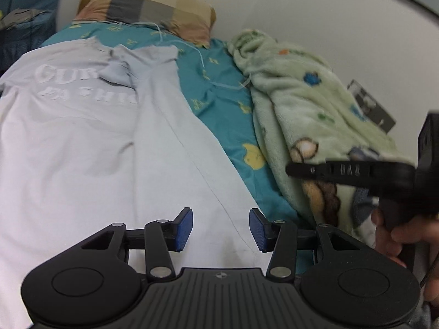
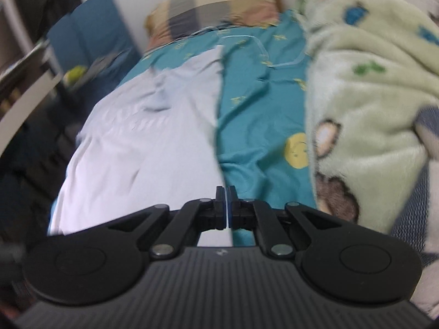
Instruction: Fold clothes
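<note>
Your left gripper (image 1: 221, 229) was wide open, blue pads (image 1: 183, 230) well apart, nothing between them. It hovered over the near hem of the T-shirt (image 1: 109, 150); whether it touched the cloth, cannot tell. Your right gripper (image 2: 226, 208) had its pads pressed together with only a thin sliver of blue showing. It sat right at the shirt's right edge (image 2: 153, 142), but whether any cloth was pinched, cannot tell; that view was motion-blurred. In the left view the right gripper (image 1: 356, 171) showed side-on at the right edge, with your hand (image 1: 395, 235) around its handle.

Counts: two grippers, one shirt, one pillow, one blanket, one sheet.

One pale blue-white T-shirt lay flat and lengthwise on the bed, hem toward you, collar end far. White block lettering (image 1: 82, 85) ran across the chest, partly covered by the right sleeve (image 1: 142, 65), which was folded inward over the body.

Under it was one teal bed sheet (image 1: 219, 104) with small yellow prints, bare in a strip between the shirt and the blanket. A thin white cord (image 1: 201, 54) trailed across that strip near the far end.

One green fleece blanket (image 1: 296, 104) with cartoon patches was bunched along the right side of the bed, against the wall (image 1: 301, 5).

One checked pillow (image 1: 145, 5) lay at the far end, just beyond the shirt's collar.

No containers were in view.
</note>
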A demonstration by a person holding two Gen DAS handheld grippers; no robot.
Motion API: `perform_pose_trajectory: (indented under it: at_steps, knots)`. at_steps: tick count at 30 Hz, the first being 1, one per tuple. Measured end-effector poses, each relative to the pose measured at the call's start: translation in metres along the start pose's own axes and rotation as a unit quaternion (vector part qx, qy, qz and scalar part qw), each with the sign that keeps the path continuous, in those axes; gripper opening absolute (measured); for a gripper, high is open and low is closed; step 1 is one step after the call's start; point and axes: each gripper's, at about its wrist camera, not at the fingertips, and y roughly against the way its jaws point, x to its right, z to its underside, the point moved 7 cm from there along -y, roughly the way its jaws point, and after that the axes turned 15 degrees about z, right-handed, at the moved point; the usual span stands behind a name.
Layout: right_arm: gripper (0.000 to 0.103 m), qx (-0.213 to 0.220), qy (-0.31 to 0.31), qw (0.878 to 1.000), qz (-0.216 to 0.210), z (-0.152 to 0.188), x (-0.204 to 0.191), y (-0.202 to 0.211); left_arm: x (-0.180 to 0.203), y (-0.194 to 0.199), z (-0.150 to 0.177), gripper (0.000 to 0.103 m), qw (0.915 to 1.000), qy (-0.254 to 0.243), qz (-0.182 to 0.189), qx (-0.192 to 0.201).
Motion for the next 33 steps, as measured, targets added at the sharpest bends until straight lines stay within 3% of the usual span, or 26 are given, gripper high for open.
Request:
perform_pose_trajectory:
  at_steps: [4, 7, 9, 10, 11, 12, 13, 15, 19, 22, 25, 28, 30, 33]
  knots:
    - [0.006, -0.003, -0.046, 0.999, -0.009, 0.000, 0.017, -0.007, 0.000, -0.047, 0.010, 0.050, 0.9984, -0.006, -0.034, -0.044]
    - [0.010, -0.010, -0.067, 0.998, -0.011, 0.001, 0.024, -0.013, -0.004, -0.070, 0.013, 0.053, 0.9976, 0.004, -0.044, -0.053]
    - [0.023, -0.017, -0.072, 0.997, -0.011, 0.002, 0.025, -0.018, -0.004, -0.080, 0.016, 0.051, 0.9970, 0.004, -0.055, -0.054]
    - [0.035, -0.018, -0.074, 0.997, -0.014, 0.002, 0.025, -0.020, -0.004, -0.084, 0.017, 0.049, 0.9968, 0.002, -0.060, -0.053]
    - [0.040, -0.017, -0.076, 0.997, -0.019, 0.002, 0.025, -0.021, -0.003, -0.088, 0.017, 0.038, 0.9966, -0.002, -0.067, -0.049]
    - [0.046, -0.016, -0.078, 0.997, -0.020, 0.002, 0.024, -0.022, -0.003, -0.090, 0.019, 0.016, 0.9959, -0.008, -0.078, -0.046]
    - [0.048, -0.017, -0.078, 0.997, -0.020, 0.003, 0.024, -0.024, -0.003, -0.091, 0.020, 0.007, 0.9952, -0.014, -0.085, -0.046]
    - [0.048, -0.020, -0.077, 0.997, -0.020, 0.003, 0.023, -0.026, -0.002, -0.088, 0.019, 0.003, 0.9955, -0.020, -0.083, -0.041]
    - [0.048, -0.026, -0.083, 0.996, -0.020, 0.005, 0.025, -0.029, 0.012, -0.063, 0.006, 0.002, 0.9966, -0.047, -0.064, -0.018]
    - [0.048, -0.024, -0.085, 0.996, -0.021, 0.005, 0.025, -0.026, 0.024, -0.029, -0.008, 0.002, 0.9985, -0.045, -0.029, 0.000]
    - [0.048, -0.023, -0.078, 0.996, -0.020, 0.005, 0.024, -0.024, 0.018, 0.010, -0.020, 0.002, 0.9997, -0.022, -0.009, 0.011]
    - [0.048, -0.027, -0.065, 0.997, -0.016, 0.006, 0.019, -0.026, -0.015, 0.043, -0.028, 0.002, 0.9990, 0.043, -0.005, 0.010]
    - [0.048, -0.031, -0.052, 0.998, -0.014, 0.008, 0.016, -0.027, -0.042, 0.055, -0.024, 0.002, 0.9966, 0.079, -0.020, -0.006]
    - [0.048, -0.039, -0.031, 0.999, -0.014, 0.010, 0.010, -0.030, -0.083, 0.057, -0.007, 0.002, 0.9888, 0.121, -0.076, -0.043]
